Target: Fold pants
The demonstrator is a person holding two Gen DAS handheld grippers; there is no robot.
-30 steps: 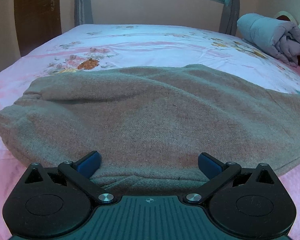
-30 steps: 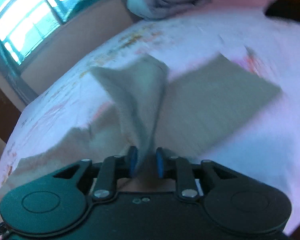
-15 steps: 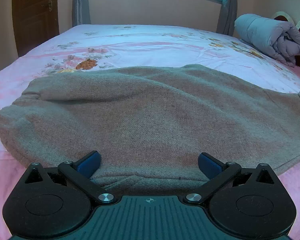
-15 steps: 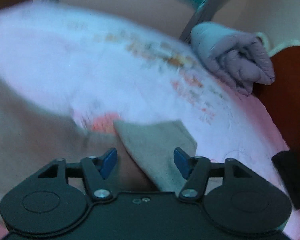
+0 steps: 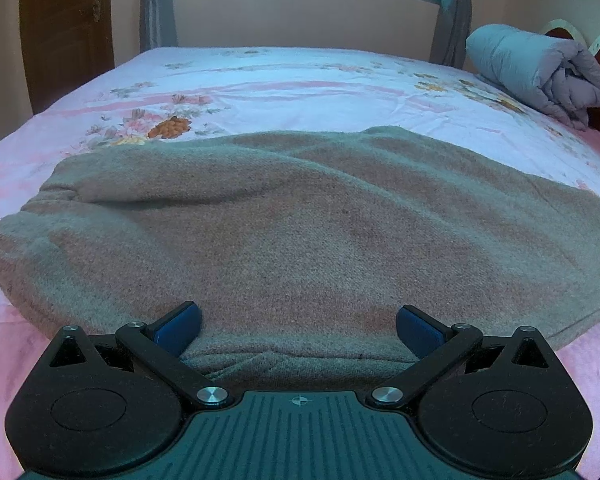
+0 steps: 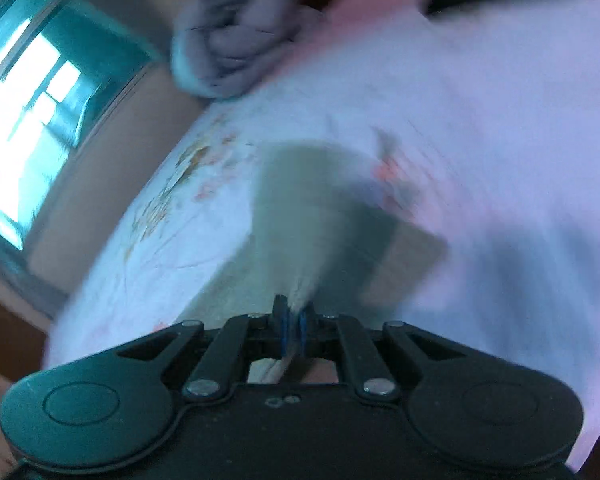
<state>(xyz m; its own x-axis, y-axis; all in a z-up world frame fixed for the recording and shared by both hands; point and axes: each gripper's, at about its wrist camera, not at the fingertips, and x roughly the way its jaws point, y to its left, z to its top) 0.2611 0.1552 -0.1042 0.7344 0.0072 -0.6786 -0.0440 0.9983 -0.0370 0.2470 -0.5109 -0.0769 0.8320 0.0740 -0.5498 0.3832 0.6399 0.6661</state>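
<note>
The right gripper [image 6: 294,326] has its jaws pressed together on a thin edge of the pants [image 6: 320,216], whose cloth rises from the blue pads toward 12 o'clock and spreads, blurred, over the bed [image 6: 500,120]. At 11 o'clock from it, near the head of the bed, lies a rolled grey quilt [image 6: 240,36], and a bright window [image 6: 28,120] sits at 9 o'clock.

The left gripper [image 5: 298,326] has its jaws wide, one pad on each side of the near folded edge of the pants [image 5: 300,232] without pinching it. The brown-grey pants lie flat across the flowered sheet [image 5: 280,84], stretching from 9 to 3 o'clock. The quilt [image 5: 540,72] rests at 2 o'clock and a wooden door [image 5: 64,36] stands at 10 o'clock.
</note>
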